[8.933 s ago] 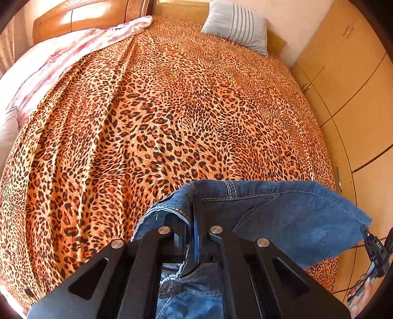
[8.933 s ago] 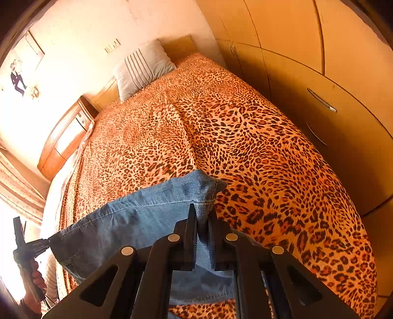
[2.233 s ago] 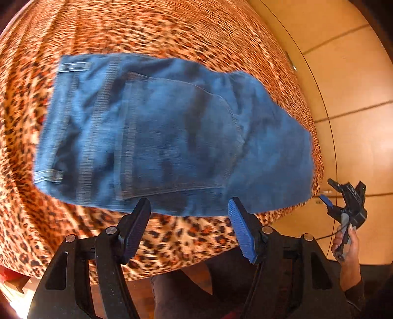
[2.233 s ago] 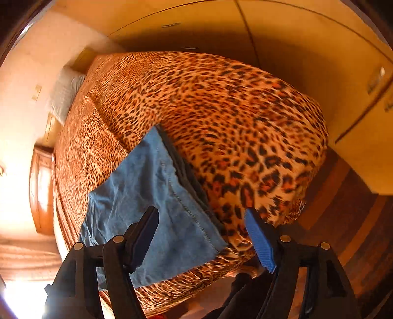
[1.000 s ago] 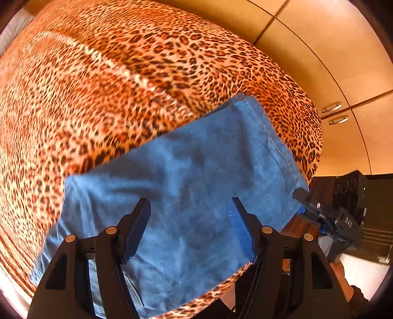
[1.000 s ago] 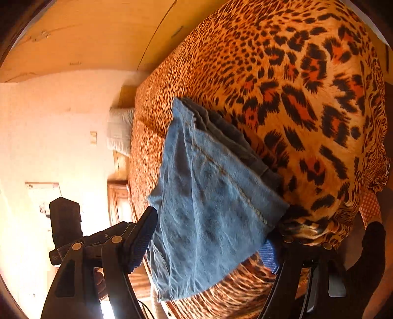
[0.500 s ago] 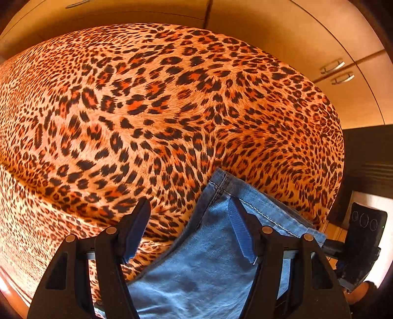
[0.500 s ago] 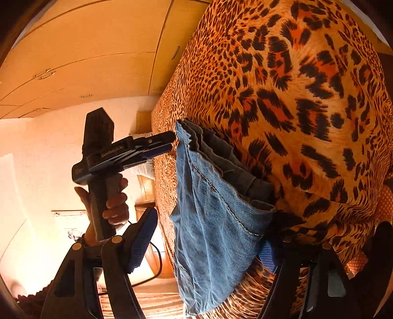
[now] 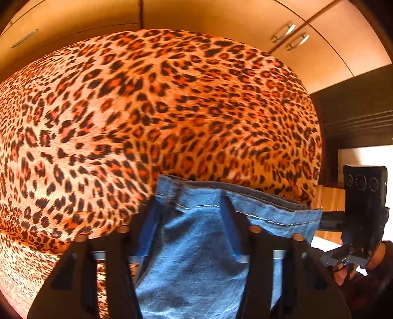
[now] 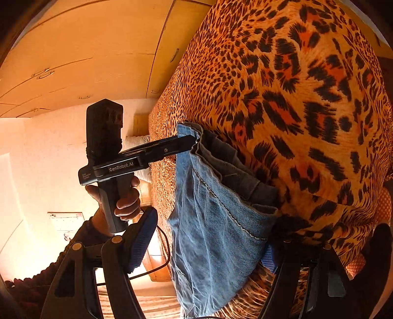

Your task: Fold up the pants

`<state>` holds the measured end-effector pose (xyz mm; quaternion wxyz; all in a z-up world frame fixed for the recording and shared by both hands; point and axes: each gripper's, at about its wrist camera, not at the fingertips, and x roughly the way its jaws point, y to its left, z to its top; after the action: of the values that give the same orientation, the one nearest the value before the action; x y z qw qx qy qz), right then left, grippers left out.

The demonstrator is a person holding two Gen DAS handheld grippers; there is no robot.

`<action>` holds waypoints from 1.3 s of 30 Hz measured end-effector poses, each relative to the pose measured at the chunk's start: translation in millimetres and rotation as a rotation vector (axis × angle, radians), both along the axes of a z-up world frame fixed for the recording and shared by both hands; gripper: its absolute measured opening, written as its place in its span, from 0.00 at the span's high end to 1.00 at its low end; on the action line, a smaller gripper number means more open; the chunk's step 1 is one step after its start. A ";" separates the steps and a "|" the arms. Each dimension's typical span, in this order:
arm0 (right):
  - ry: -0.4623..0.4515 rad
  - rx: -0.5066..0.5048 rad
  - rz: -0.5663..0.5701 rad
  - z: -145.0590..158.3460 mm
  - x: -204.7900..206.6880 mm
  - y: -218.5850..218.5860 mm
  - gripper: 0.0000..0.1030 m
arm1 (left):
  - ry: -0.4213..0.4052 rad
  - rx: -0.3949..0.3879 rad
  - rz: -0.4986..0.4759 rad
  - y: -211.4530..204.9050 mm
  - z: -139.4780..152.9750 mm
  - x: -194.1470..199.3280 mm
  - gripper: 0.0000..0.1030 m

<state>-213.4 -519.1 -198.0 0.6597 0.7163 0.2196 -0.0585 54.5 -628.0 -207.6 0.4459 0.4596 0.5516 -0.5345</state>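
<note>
The folded blue jeans (image 9: 196,257) lie at the edge of the leopard-print bed (image 9: 172,110), their stacked hems toward the wardrobe. My left gripper (image 9: 191,216) points down over the far hem corner. Its jaws are closing with the denim bunched between them, and the pad faces still show. From the right wrist view, the left gripper (image 10: 189,142) has its tip at that same corner of the jeans (image 10: 216,220). My right gripper (image 10: 205,250) stands open around the near hem corner, one pad partly hidden behind the denim. The right gripper (image 9: 326,220) also shows beside the hem.
Wooden wardrobe doors (image 9: 196,14) with metal handles (image 9: 289,34) run close along the bed's far side. The bedspread (image 10: 294,86) hangs over the mattress edge. A person's hand (image 10: 122,203) grips the left tool's handle. A pillow (image 10: 137,139) lies far up the bed.
My left gripper swung from above the middle of the jeans to the hem corner and dropped onto it, its fingers drawing closer together. The right gripper has stayed put, still wide.
</note>
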 end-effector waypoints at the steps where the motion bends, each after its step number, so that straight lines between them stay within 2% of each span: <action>1: 0.014 -0.005 -0.004 0.4 2.0 0.0 0.33 | 0.005 -0.010 0.013 1.3 2.7 4.7 0.65; 2: 0.042 -0.016 -0.011 1.5 4.7 -0.2 0.38 | 0.012 -0.017 0.026 3.4 4.5 8.2 0.76; 3: 0.076 -0.025 -0.009 2.4 8.9 -0.8 0.55 | 0.017 -0.024 0.038 7.1 6.4 10.9 0.83; 5: 0.121 -0.009 -0.002 -4.9 17.7 -2.1 0.76 | 0.004 -0.041 0.048 17.2 11.2 13.4 0.89; 8: 0.114 -0.011 -0.002 0.6 28.5 -2.5 0.78 | 0.016 -0.088 0.093 35.8 27.1 16.3 0.91; 12: 0.081 -0.092 0.061 28.8 47.3 -0.6 0.79 | 0.055 -0.154 0.179 62.2 58.8 36.1 0.91; 17: 0.058 -0.206 0.173 68.4 81.7 12.9 0.79 | 0.042 -0.220 0.260 101.5 102.8 58.6 0.91; 22: 0.015 -0.317 0.360 103.4 128.1 45.6 0.78 | 0.023 -0.255 0.391 149.5 121.9 79.8 0.90; 27: -0.024 -0.370 0.627 115.3 185.9 107.2 0.76 | -0.017 -0.228 0.560 223.7 112.8 102.0 0.90; 30: -0.016 -0.389 0.850 102.5 219.8 166.0 0.75 | -0.043 -0.137 0.709 278.3 89.2 114.5 0.86; 33: 0.108 -0.393 1.091 68.6 240.8 222.3 0.72 | -0.064 -0.019 0.843 336.0 64.6 116.6 0.85; 34: 0.169 -0.411 1.157 60.0 243.0 236.6 0.71 | -0.062 -0.008 0.881 354.7 63.1 115.4 0.85; 36: 0.187 -0.454 1.241 61.8 244.4 249.2 0.71 | -0.046 -0.033 0.970 389.9 69.2 109.8 0.84; 38: 0.139 -0.488 1.255 81.4 240.2 243.3 0.61 | -0.018 -0.086 1.078 423.3 80.7 99.3 0.81; 39: 0.107 -0.495 1.235 93.6 239.8 232.2 0.47 | -0.001 -0.119 1.135 437.6 85.7 90.6 0.72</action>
<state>26.4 -286.9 -104.4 0.7052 0.2823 0.6020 0.2461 145.1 -190.4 -121.9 0.6884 0.0655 0.6808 -0.2414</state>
